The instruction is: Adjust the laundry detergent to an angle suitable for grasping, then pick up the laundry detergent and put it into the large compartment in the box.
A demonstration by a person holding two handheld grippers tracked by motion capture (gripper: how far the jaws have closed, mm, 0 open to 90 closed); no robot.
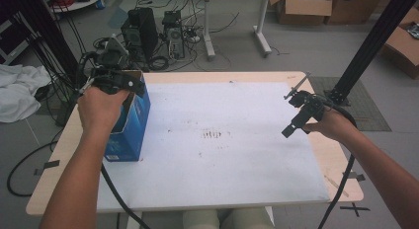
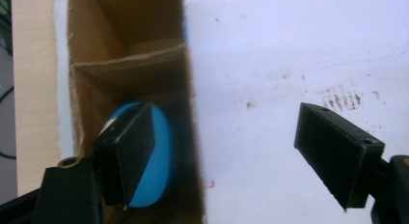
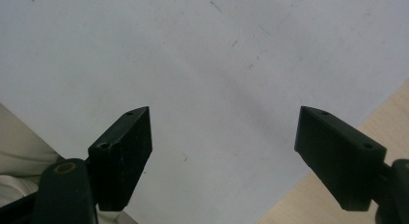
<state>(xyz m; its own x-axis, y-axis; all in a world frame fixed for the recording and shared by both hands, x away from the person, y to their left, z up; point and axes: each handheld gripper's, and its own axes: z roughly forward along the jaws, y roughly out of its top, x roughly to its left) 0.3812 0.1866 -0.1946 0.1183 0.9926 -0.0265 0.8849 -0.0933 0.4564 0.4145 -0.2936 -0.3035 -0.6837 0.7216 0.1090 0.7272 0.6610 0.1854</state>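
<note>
A blue box with an open top stands upright at the left edge of the white sheet. My left gripper hovers over its opening. In the left gripper view the jaws are open with nothing between them; one jaw hangs over the brown cardboard inside, the other over the sheet. A round blue thing lies deep in the box, partly hidden by that jaw. My right gripper is held above the sheet's right side, open and empty.
The sheet covers a wooden tabletop and carries brown smudges at its middle. Beyond the table are computer towers, cables, another table's legs and cardboard boxes. A black post rises at the right.
</note>
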